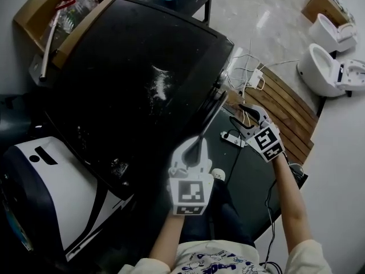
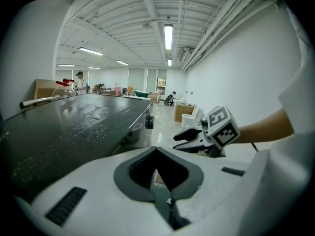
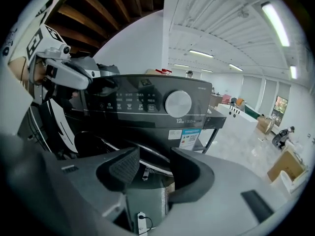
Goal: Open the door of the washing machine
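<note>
The dark washing machine point(image 1: 137, 79) fills the head view from above. In the right gripper view its control panel with a round dial point(image 3: 178, 103) faces me, and the curved door rim point(image 3: 152, 156) shows below it. My left gripper point(image 1: 199, 140) hangs at the machine's top front edge, jaws shut with nothing seen between them point(image 2: 158, 178). The right gripper point(image 1: 238, 114) hovers in front of the machine, a little right of the left one. It is open and empty point(image 3: 150, 168) and points at the door. Whether the door is ajar cannot be told.
Two white toilets point(image 1: 331, 67) stand at the right beyond a wooden slatted platform point(image 1: 285, 107). A power strip with cables point(image 1: 231, 137) lies on the floor by the machine. A cardboard box point(image 1: 34, 10) sits at top left, a white and dark appliance point(image 1: 51, 187) at lower left.
</note>
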Tool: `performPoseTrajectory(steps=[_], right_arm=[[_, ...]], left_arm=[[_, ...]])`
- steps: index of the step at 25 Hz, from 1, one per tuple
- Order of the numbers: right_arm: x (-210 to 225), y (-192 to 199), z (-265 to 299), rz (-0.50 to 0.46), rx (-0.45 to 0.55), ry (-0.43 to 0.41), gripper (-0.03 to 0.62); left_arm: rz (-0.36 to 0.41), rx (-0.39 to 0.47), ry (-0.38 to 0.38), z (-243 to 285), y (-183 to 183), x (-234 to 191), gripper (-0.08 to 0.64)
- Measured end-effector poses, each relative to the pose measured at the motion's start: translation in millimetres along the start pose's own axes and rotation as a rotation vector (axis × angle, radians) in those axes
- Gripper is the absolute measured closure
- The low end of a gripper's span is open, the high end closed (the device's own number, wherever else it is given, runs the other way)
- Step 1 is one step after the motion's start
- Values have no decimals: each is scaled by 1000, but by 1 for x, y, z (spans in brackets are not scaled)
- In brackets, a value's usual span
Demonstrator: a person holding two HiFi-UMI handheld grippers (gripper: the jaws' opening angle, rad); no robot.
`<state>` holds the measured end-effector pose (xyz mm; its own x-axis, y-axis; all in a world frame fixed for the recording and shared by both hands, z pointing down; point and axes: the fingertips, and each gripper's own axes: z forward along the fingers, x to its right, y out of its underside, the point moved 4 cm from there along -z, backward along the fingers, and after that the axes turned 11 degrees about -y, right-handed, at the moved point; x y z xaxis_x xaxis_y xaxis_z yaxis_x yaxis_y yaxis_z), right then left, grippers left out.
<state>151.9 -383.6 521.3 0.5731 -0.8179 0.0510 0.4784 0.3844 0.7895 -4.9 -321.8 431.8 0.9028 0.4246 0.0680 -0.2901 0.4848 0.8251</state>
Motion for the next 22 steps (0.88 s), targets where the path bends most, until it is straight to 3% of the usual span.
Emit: performPoseTrajectory(steps=[22], right_arm=[[57,49,84,-108,-155,-125,402]], left_arm=[[-37,-45,39,54,22,23,557]])
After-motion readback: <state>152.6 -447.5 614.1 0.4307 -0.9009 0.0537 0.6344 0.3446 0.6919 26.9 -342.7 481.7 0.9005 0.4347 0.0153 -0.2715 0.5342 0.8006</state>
